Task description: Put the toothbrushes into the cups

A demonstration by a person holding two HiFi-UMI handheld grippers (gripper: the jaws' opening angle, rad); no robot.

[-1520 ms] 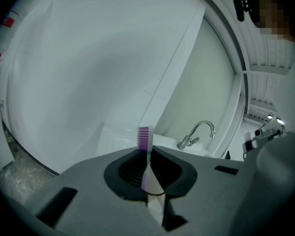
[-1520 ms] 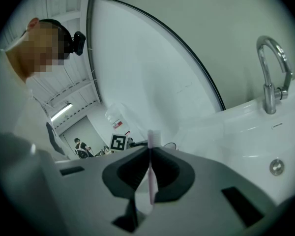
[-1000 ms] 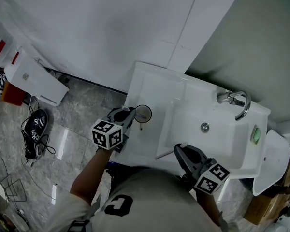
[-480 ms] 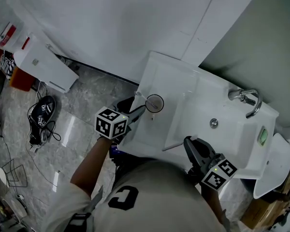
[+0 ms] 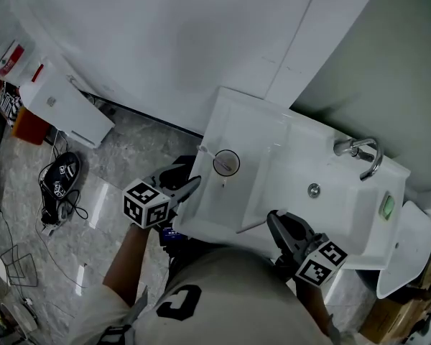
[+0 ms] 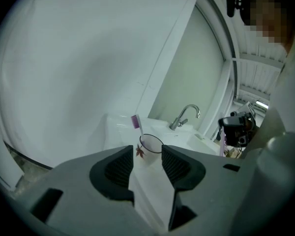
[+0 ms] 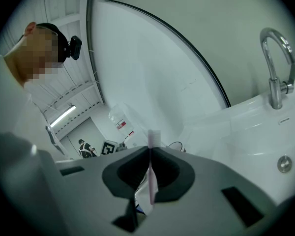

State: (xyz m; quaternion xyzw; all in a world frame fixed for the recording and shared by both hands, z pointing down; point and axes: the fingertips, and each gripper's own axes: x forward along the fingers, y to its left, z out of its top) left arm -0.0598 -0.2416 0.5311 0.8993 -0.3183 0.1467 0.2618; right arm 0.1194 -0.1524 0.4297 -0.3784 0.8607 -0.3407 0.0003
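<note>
A clear cup (image 5: 226,163) stands on the left ledge of the white washbasin (image 5: 223,124). A purple-headed toothbrush (image 6: 135,121) leans in that cup (image 6: 151,147). My left gripper (image 5: 189,176) hangs just short of the cup at the ledge's near edge. In the left gripper view its jaws (image 6: 147,154) are apart and closing, with nothing between them. My right gripper (image 5: 274,220) hovers at the basin's front rim, shut on a second toothbrush (image 5: 250,226). Its pale pink head (image 7: 153,135) sticks up past the jaws (image 7: 150,168).
A chrome tap (image 5: 360,153) stands at the basin's far right, with the drain (image 5: 313,190) in the bowl and a green item (image 5: 381,205) on the right rim. White wall panels rise behind. On the grey floor to the left are a white box (image 5: 61,106) and a black shoe (image 5: 60,180).
My left gripper opened, left the toothbrush in the cup and drew back from it towards the near left. The right gripper kept its hold and stayed put.
</note>
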